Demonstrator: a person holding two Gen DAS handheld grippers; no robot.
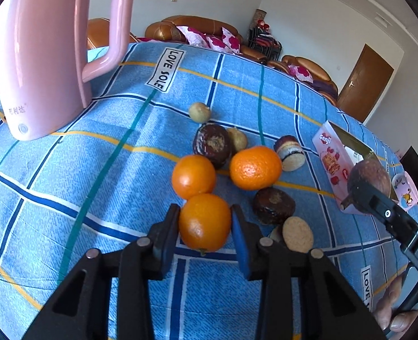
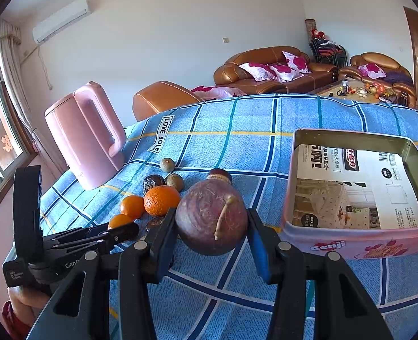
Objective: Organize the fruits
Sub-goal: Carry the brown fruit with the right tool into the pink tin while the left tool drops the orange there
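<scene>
Orange fruit, an orange [image 1: 205, 221], sits between the fingers of the left gripper [image 1: 205, 228] in the left wrist view, pads touching both sides, low over the blue checked cloth [image 1: 67, 187]. Two more oranges [image 1: 194, 176] just beyond, among dark round fruits [image 1: 212, 144]; pink kettle [image 1: 44, 56] far left.

Right wrist view: purple passion fruit [image 2: 211, 218] clamped in the right gripper [image 2: 211, 226], raised just beside the open pink tin [image 2: 350, 245].

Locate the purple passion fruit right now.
The passion fruit sits between the right tool's fingers, lifted above the tablecloth, just left of the pink Genji tin.
</scene>
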